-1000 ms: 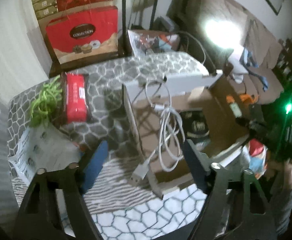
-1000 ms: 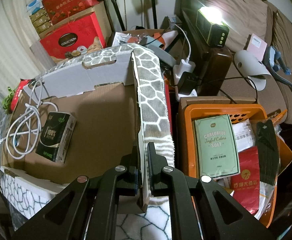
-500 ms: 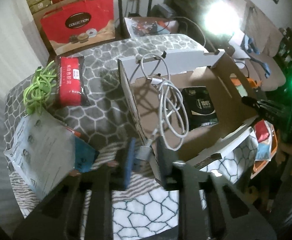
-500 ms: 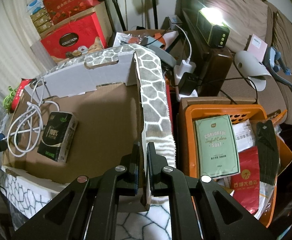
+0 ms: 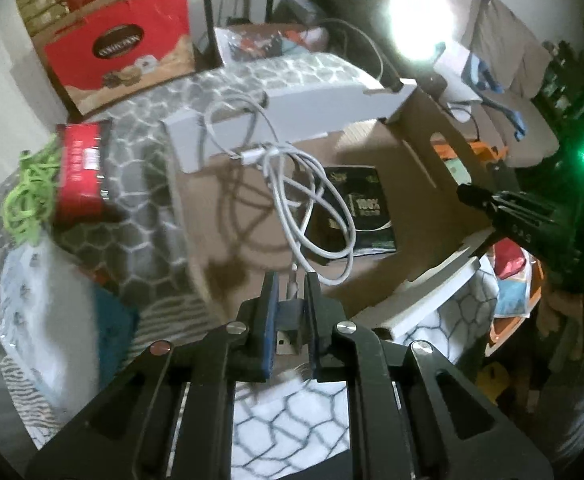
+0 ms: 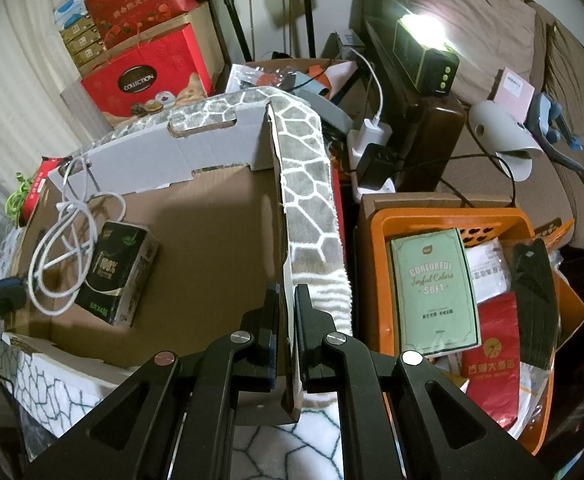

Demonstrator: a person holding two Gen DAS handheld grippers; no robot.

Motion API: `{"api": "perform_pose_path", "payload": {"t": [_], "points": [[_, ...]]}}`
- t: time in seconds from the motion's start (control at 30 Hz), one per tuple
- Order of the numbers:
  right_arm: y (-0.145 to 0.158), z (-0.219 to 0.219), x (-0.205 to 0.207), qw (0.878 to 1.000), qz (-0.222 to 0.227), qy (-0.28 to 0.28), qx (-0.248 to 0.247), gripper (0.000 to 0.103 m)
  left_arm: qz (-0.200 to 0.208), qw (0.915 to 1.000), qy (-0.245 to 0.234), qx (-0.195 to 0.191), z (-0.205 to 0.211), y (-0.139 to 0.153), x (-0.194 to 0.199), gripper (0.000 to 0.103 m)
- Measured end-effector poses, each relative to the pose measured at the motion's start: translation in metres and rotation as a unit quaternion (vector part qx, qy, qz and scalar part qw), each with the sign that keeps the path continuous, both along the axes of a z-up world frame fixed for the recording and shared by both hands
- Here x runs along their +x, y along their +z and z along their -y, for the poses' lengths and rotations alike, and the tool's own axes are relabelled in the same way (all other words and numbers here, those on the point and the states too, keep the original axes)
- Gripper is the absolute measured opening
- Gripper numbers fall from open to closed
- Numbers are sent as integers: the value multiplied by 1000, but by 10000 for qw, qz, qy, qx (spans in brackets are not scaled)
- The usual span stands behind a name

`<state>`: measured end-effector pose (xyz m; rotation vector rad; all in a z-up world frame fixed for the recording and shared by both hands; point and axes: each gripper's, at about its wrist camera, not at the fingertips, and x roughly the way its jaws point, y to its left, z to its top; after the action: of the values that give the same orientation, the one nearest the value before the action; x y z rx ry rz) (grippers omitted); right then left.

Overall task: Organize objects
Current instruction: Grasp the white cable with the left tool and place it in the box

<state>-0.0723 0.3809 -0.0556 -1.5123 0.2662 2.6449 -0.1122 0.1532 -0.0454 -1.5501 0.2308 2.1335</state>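
An open cardboard box (image 5: 292, 108) sits on a honeycomb-patterned blanket. In it lie a coiled white cable (image 5: 292, 184) and a black tissue pack (image 5: 366, 208). My left gripper (image 5: 289, 280) points down at the box's near-left corner; its jaws are closing, and the pads press on the cable's USB plug (image 5: 285, 340). In the right wrist view, the right gripper (image 6: 286, 296) is shut on the box's right flap (image 6: 289, 280), with the cable (image 6: 51, 240) and the tissue pack (image 6: 115, 264) at the box's far left. The right gripper (image 5: 492, 204) also shows in the left wrist view.
A red packet (image 5: 81, 168), a green cord (image 5: 27, 196) and a white plastic bag (image 5: 39, 300) lie on the blanket left of the box. An orange basket (image 6: 376, 240) with a green book (image 6: 432, 288) stands to the right. Red gift boxes (image 6: 143, 76) are stacked behind.
My left gripper has come down to the cable's plug and its wide-open jaws have closed on it. The right gripper has kept still on the flap.
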Motion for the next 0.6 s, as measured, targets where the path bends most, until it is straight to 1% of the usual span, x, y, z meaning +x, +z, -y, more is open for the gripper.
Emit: {"api": "perform_pose_path", "payload": {"t": [0.07,0.1,0.13,0.27,0.37,0.43,0.47,0.5,0.6], "points": [[0,0,0,10000,2,3,2,6,142,9999,-88,29,-11,-6,-2,11],[0,0,0,10000,0,3,0,6,183,9998,-111,46,-15,-8,-2,9],[0,0,0,10000,0,1,-1,6,225,9996,-148,28,-21,-10,-2,9],[0,1,1,10000,1,-5,-6,6,236,9995,-216,-77,-37,-17,-1,8],[0,0,0,10000,8,-3,-8,6,177,9996,-199,-93,-41,-19,-1,9],[0,2,1,10000,11,2,3,6,74,9999,-109,-1,-37,-15,-1,19],[0,2,1,10000,11,4,4,6,11,10000,-50,20,-34,-12,-1,34],[0,3,2,10000,11,6,2,6,-41,10000,-13,49,-31,-10,-2,46],[1,3,2,10000,9,-6,-4,6,-236,9996,71,161,-19,3,-3,51]]}}
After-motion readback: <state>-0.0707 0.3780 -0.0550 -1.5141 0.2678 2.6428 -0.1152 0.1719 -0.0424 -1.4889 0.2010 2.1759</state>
